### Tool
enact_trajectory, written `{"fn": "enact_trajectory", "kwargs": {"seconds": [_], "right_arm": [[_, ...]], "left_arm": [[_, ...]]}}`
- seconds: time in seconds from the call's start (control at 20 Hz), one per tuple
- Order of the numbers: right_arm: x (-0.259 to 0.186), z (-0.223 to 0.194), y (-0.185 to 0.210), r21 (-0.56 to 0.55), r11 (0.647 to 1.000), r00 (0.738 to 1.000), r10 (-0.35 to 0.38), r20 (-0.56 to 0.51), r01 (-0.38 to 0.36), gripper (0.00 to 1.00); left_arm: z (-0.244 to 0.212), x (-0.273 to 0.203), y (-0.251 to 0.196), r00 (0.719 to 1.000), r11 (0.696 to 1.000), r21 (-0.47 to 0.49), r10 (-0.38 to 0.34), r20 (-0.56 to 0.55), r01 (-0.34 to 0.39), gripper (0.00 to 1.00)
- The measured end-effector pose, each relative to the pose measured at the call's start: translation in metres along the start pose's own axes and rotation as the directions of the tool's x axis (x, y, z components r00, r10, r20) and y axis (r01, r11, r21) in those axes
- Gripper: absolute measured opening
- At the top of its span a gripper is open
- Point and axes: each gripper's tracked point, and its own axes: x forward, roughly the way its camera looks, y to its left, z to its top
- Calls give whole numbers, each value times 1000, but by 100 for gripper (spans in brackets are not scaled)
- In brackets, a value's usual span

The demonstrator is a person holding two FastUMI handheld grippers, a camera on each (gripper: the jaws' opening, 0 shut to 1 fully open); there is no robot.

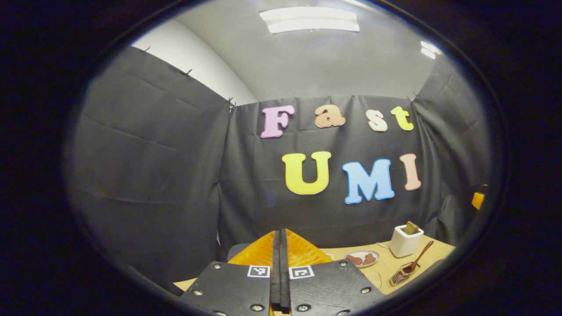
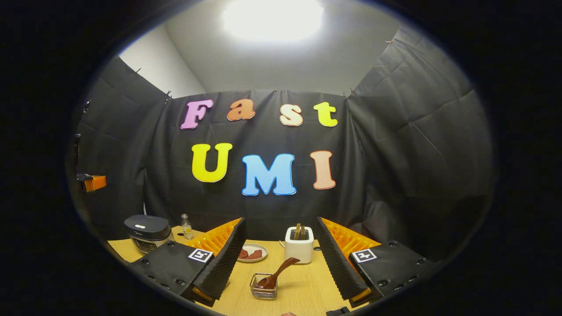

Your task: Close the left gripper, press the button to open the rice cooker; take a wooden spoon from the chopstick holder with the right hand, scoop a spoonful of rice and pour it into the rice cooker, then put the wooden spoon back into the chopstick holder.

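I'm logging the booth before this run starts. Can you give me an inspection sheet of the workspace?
Surface: wooden table, bare between items.
Job's things: rice cooker with lid down; wooden spoon standing in the wire chopstick holder.
Clutter: toaster, plate of food, small bottle.
Grippers: left hand-held gripper shut, holding nothing; right hand-held gripper open, in the air short of the holder.
Cables: nothing seen.
Surroundings: black cloth walls, ceiling lights.

Wooden spoon [image 2: 277,274] in chopstick holder [image 2: 263,286], before toaster [image 2: 299,245].
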Motion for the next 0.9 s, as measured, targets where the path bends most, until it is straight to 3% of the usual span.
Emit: {"fn": "enact_trajectory", "kwargs": {"seconds": [0.4,0.9], "right_arm": [[16,3,19,2,998,998,-56,10,56,99],[34,-9,28,-31,991,991,-131,-19,130,99]], "left_arm": [[-37,65,27,998,998,-43,-43,-53,40,1],[-121,127,35,979,994,-57,-98,-180,89,1]]}}
